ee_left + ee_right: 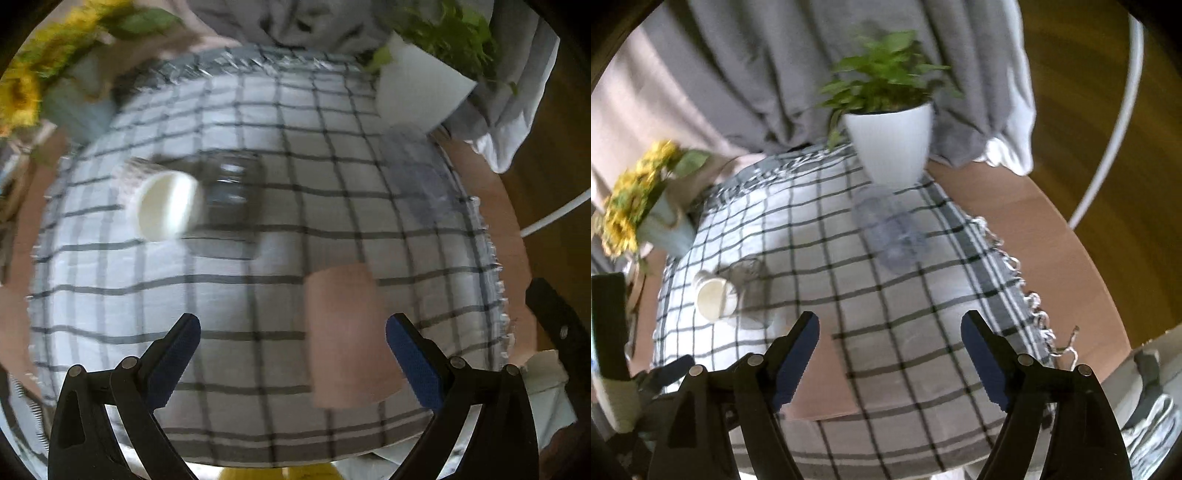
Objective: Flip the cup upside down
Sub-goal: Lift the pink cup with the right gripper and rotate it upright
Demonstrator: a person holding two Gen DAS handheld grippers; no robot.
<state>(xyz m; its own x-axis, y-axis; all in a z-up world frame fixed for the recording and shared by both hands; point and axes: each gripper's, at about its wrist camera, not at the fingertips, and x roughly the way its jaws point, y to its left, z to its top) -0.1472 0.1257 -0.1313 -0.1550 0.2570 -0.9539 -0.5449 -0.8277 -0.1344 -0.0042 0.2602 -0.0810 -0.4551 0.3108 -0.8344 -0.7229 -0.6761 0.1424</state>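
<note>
A white cup (166, 206) lies on its side on the checked cloth (258, 295), its mouth facing my left gripper; beside it stands a clear glass jar (232, 192). The cup also shows in the right wrist view (714, 297), far left, with the glass (748, 271) behind it. My left gripper (293, 341) is open and empty, well short of the cup. My right gripper (890, 332) is open and empty above the cloth (886, 295). The frames are blurred by motion.
A white pot with a green plant (892, 140) stands at the cloth's back right, with a clear plastic object (890, 229) in front of it. A sunflower bunch in a pale pot (646, 210) stands at the left. A tan cardboard piece (347, 332) lies on the cloth. Grey curtains hang behind.
</note>
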